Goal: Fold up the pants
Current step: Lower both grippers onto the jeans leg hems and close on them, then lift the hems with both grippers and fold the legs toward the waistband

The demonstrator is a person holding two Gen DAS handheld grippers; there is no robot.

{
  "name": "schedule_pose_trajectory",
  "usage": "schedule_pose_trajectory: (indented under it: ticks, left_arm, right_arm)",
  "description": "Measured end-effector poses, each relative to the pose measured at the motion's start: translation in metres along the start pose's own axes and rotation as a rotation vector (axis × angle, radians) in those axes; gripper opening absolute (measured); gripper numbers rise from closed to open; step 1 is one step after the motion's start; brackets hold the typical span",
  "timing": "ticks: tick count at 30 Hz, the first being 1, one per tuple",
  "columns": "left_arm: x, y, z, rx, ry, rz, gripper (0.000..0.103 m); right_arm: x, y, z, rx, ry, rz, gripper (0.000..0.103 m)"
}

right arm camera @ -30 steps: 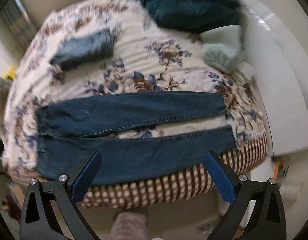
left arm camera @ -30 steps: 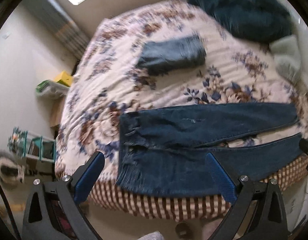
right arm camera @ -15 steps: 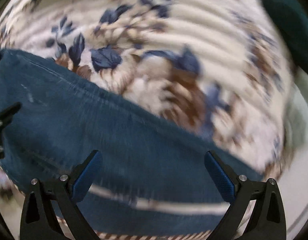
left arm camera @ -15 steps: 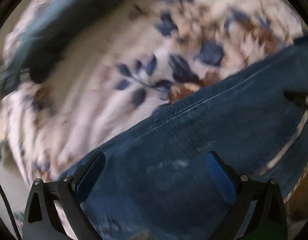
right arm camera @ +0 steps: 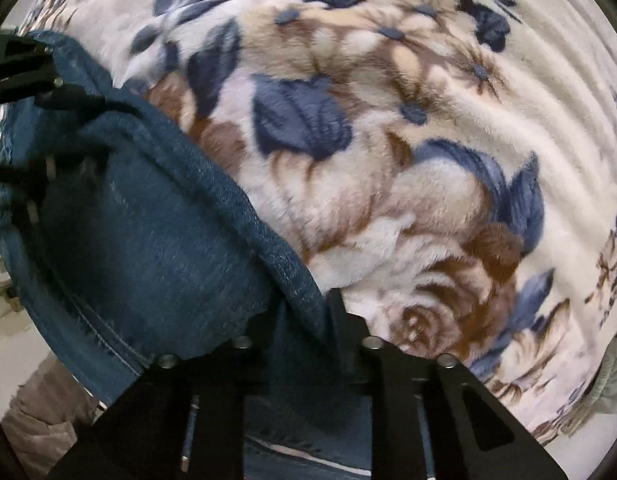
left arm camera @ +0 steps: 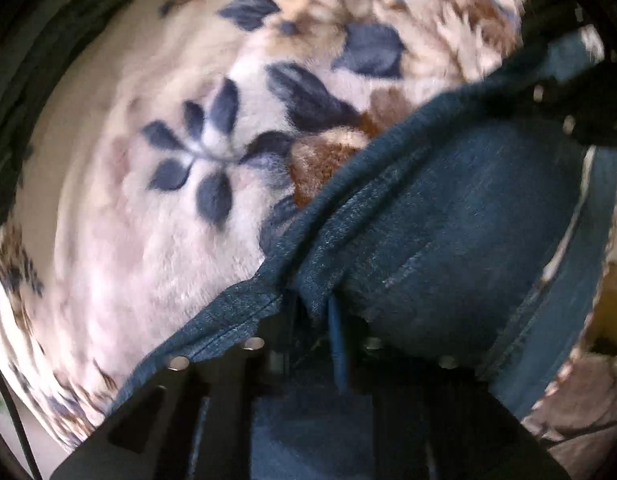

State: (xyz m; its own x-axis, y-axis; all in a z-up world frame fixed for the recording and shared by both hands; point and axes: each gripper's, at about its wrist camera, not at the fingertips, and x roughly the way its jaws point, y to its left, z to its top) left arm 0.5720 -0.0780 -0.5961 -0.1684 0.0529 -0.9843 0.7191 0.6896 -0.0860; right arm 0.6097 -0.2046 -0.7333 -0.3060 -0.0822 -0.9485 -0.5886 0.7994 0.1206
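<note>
Grippers first: we are pinching the pants with both, and both sets of jaws have just been closing, with denim caught between them. Our left gripper [left arm camera: 312,312] is pressing narrow on a raised ridge of the seamed far edge of the pants [left arm camera: 468,232], pointing nearly straight down at the bed. Our right gripper [right arm camera: 304,316] is nipping the same edge further along, the cloth bunching up into a fold between its fingers [right arm camera: 340,320]. Each wrist view is also showing the other gripper as a dark frame at the rim, already sitting on that same leg. The pants are lying along the near side of the bed, on the floral blanket [right arm camera: 388,160], and the far leg edge is running diagonally across both views with blanket beyond it. We are judging that this is the grasp at the start of the first fold, with nothing folded over yet. Next we are expecting to lift both grippers together, keeping the edge taut between them, and carry it over so one leg lands on the other with seams matching. We are judging the risk to be a thin pinch slipping, or one side rising ahead of the other and skewing the fold.
</note>
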Motion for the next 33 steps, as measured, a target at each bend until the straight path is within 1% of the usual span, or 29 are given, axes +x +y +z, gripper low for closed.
schedule_pose_trajectory:
  ticks: [1,3,5,6,7,10,11,13,14,16,17,18,19,20,22,24,25,26,27,28,29,31,32,33]
  left_arm:
    - [-0.008,0.002,-0.002,-0.030,-0.016,0.009,0.009]
    - [-0.018,-0.001,-0.006,-0.058,-0.045,0.024,0.007]
    - [-0.033,-0.004,-0.016,-0.093,-0.074,0.047,0.006]
    - [-0.041,-0.008,-0.028,-0.109,-0.089,0.048,0.006]
    - [-0.047,-0.009,-0.029,-0.151,-0.106,0.045,0.006]
    - [-0.072,-0.016,-0.054,-0.241,-0.155,0.024,0.006]
    - [-0.085,-0.018,-0.069,-0.297,-0.174,0.000,0.006]
    - [-0.096,-0.031,-0.095,-0.386,-0.195,-0.039,0.006]
    - [-0.096,-0.039,-0.110,-0.425,-0.200,-0.059,0.006]
    - [-0.085,-0.055,-0.130,-0.515,-0.213,-0.094,0.006]
    - [-0.086,-0.065,-0.150,-0.578,-0.208,-0.130,0.006]
    - [-0.071,-0.078,-0.162,-0.622,-0.198,-0.153,0.006]
    - [-0.048,-0.096,-0.160,-0.648,-0.191,-0.162,0.006]
    - [-0.037,-0.107,-0.170,-0.690,-0.173,-0.182,0.006]
    - [-0.012,-0.122,-0.191,-0.757,-0.132,-0.229,0.005]
    - [0.011,-0.135,-0.203,-0.788,-0.097,-0.241,0.005]
    - [0.024,-0.140,-0.208,-0.799,-0.075,-0.247,0.003]
    - [0.041,-0.144,-0.214,-0.823,-0.053,-0.274,0.003]
    - [0.051,-0.148,-0.219,-0.829,-0.036,-0.281,0.003]
    - [0.060,-0.151,-0.222,-0.827,-0.027,-0.267,0.003]
    - [0.066,-0.154,-0.223,-0.820,-0.024,-0.259,0.003]
    - [0.069,-0.156,-0.225,-0.823,-0.027,-0.252,0.003]
    - [0.065,-0.157,-0.225,-0.814,-0.039,-0.234,0.003]
    - [0.057,-0.158,-0.227,-0.804,-0.051,-0.201,0.004]
  right_arm:
    - [0.000,0.001,-0.003,0.004,-0.002,-0.001,0.015]
    - [-0.003,0.007,-0.014,0.017,-0.016,0.007,0.013]
    - [-0.009,0.008,-0.023,0.025,-0.038,0.003,0.012]
    - [-0.014,0.007,-0.028,0.039,-0.052,0.006,0.012]
    - [-0.020,0.007,-0.034,0.055,-0.069,0.009,0.012]
    - [-0.036,0.013,-0.055,0.090,-0.111,0.019,0.011]
    - [-0.042,0.017,-0.066,0.098,-0.129,0.021,0.011]
    - [-0.049,0.028,-0.090,0.121,-0.160,0.039,0.010]
    - [-0.055,0.035,-0.108,0.135,-0.172,0.051,0.010]
    - [-0.063,0.052,-0.137,0.154,-0.190,0.062,0.010]
    - [-0.062,0.058,-0.147,0.162,-0.195,0.065,0.010]
    - [-0.060,0.069,-0.164,0.173,-0.198,0.069,0.009]
    - [-0.061,0.083,-0.156,0.180,-0.195,0.065,0.009]
    - [-0.053,0.096,-0.171,0.190,-0.188,0.064,0.009]
    - [-0.055,0.117,-0.193,0.204,-0.161,0.071,0.009]
    - [-0.032,0.137,-0.214,0.226,-0.125,0.071,0.009]
    - [-0.020,0.144,-0.220,0.246,-0.104,0.084,0.009]
    - [-0.007,0.152,-0.228,0.254,-0.086,0.079,0.009]
    - [0.008,0.160,-0.233,0.248,-0.076,0.060,0.009]
    - [0.019,0.165,-0.237,0.248,-0.066,0.049,0.010]
    - [0.035,0.170,-0.241,0.258,-0.041,0.043,0.010]
    - [0.052,0.171,-0.243,0.290,-0.024,0.050,0.011]
    - [0.057,0.170,-0.242,0.307,-0.027,0.046,0.012]
    - [0.058,0.167,-0.241,0.324,-0.023,0.057,0.016]
